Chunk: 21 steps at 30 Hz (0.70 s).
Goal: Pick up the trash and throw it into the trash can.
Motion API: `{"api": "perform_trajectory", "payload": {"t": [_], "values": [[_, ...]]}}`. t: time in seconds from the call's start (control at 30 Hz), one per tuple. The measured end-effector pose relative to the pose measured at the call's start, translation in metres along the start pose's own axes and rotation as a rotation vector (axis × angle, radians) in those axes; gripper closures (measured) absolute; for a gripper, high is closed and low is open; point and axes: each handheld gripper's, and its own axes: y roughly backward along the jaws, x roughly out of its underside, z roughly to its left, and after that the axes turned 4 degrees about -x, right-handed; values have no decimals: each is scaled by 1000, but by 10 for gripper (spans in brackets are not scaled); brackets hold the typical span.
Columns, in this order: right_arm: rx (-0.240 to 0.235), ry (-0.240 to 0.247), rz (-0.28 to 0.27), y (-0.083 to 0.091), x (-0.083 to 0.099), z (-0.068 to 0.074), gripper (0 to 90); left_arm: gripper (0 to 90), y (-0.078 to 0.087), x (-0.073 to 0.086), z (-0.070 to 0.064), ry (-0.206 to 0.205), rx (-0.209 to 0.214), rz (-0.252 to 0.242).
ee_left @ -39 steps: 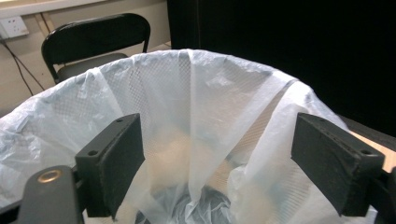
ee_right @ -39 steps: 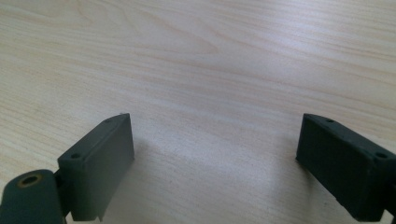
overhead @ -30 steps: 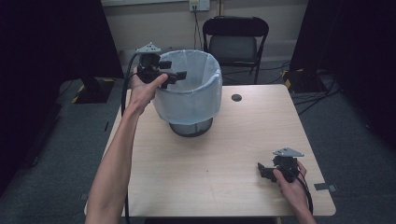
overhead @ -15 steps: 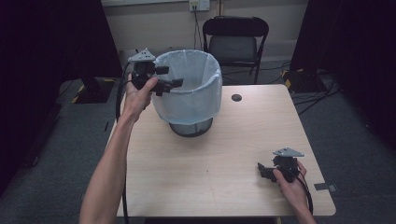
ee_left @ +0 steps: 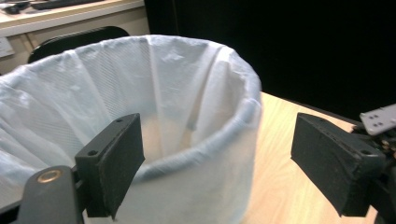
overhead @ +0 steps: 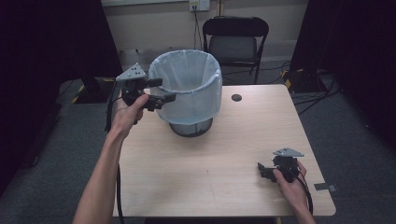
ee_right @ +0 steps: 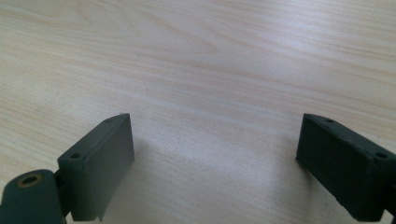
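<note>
Right gripper (overhead: pixel 265 170) spread wide, low on the table (overhead: pixel 210 177) at 5 o'clock.
Left gripper (overhead: pixel 161 91), at 10 o'clock, is also spread, its jaws straddling the near-left rim of the bag-lined bin (overhead: pixel 189 91); behind stands a chair (overhead: pixel 235 44) at 12.

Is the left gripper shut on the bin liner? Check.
No. In the left gripper view the left gripper has its jaws wide apart, one over the liner, the other off beside the bin.
</note>
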Motion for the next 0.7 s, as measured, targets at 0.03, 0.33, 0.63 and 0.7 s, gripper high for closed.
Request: {"api": "perform_trajectory", "payload": {"t": [0.03,0.33,0.63,0.7], "values": [[0,0,0,0,0,0,101,167,1,2,-2,-2,-1,-2],[0,0,0,0,0,0,101,169,8,31,-18,-15,-8,-1],[0,0,0,0,0,0,101,167,20,59,-30,7,-40,-17],[0,0,0,0,0,0,101,167,22,67,-34,11,-44,-19]]}}
